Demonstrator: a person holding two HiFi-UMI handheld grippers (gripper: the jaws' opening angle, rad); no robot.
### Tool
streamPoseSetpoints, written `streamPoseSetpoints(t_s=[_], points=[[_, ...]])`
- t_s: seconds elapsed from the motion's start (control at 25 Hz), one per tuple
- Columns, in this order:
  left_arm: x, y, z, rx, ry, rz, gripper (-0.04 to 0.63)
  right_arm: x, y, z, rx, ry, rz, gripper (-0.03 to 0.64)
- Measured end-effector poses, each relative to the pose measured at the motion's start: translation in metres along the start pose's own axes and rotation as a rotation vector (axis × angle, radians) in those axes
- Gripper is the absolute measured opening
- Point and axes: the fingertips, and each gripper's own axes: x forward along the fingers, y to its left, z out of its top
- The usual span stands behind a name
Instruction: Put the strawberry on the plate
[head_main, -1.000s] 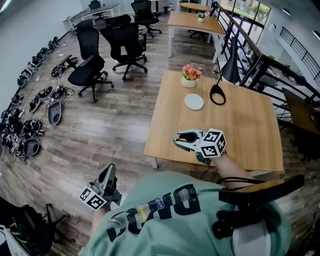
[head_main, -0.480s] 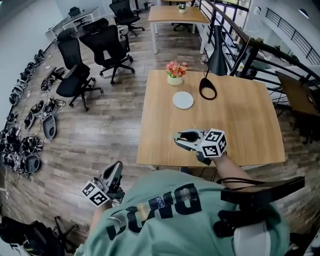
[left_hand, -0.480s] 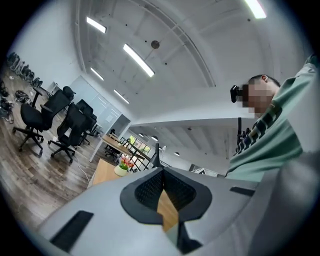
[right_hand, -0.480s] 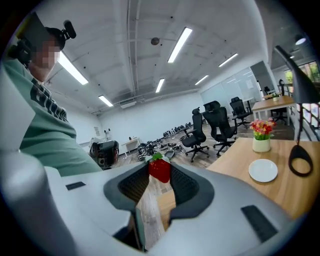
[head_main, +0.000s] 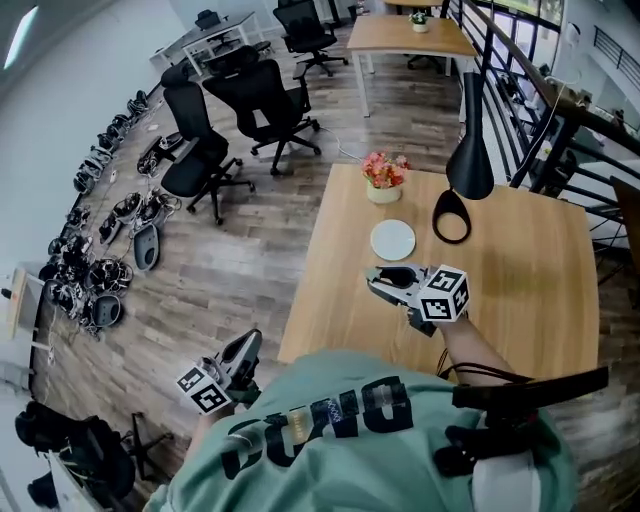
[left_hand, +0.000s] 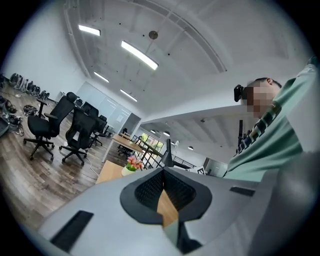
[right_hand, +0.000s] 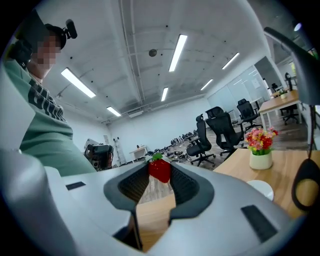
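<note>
Right gripper (head_main: 378, 279): fingers clamped on a red strawberry (right_hand: 159, 170) at their tips (green cap upward), held above the wooden table (head_main: 520, 290), near the white plate (head_main: 393, 240) but apart from it. Plate: on the table, just beside a flower pot (head_main: 383, 180). Left gripper (head_main: 251, 340): fingers closed tip to tip, off the table's edge, over the wooden floor (head_main: 240, 260).

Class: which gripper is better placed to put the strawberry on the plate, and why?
Right. The right gripper holds the strawberry over the table, near the plate. The left gripper is shut, empty, and off beyond the table's edge.
</note>
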Motion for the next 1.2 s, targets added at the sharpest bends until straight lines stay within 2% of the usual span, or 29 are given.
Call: streamPoseSetpoints(t_s=[0.24,0.48,0.6,0.72,0.84,0.92,1.0,1.2], points=[[0.068,-0.014,-0.015,0.025,0.159,-0.023,0.003,-0.030,-0.046,-0.033,0.099,-0.025,-0.017,0.132],[0.089,0.012,-0.038,-0.041,0.232,-0.092,0.003,-0.032,-0.062,-0.067,0.159,0.005,-0.092,0.132],[0.089,0.038,-0.044,-0.057,0.245,-0.171,0.003,-0.020,-0.058,-0.070,0.139,0.023,-0.160,0.132],[0.090,0.063,-0.050,-0.063,0.264,-0.301,0.003,-0.008,-0.052,-0.060,0.114,0.036,-0.274,0.132],[0.082,0.091,-0.046,-0.035,0.311,-0.404,0.003,0.011,-0.024,-0.052,0.146,-0.016,-0.347,0.132],[0.090,0.103,-0.033,-0.015,0.312,-0.438,0.003,0.018,-0.006,-0.054,0.129,0.014,-0.359,0.132],[0.105,0.102,-0.020,-0.024,0.274,-0.453,0.003,0.013,0.000,-0.051,0.108,0.068,-0.370,0.132],[0.116,0.067,-0.013,-0.069,0.188,-0.485,0.003,-0.005,-0.009,-0.024,0.101,0.076,-0.374,0.132]])
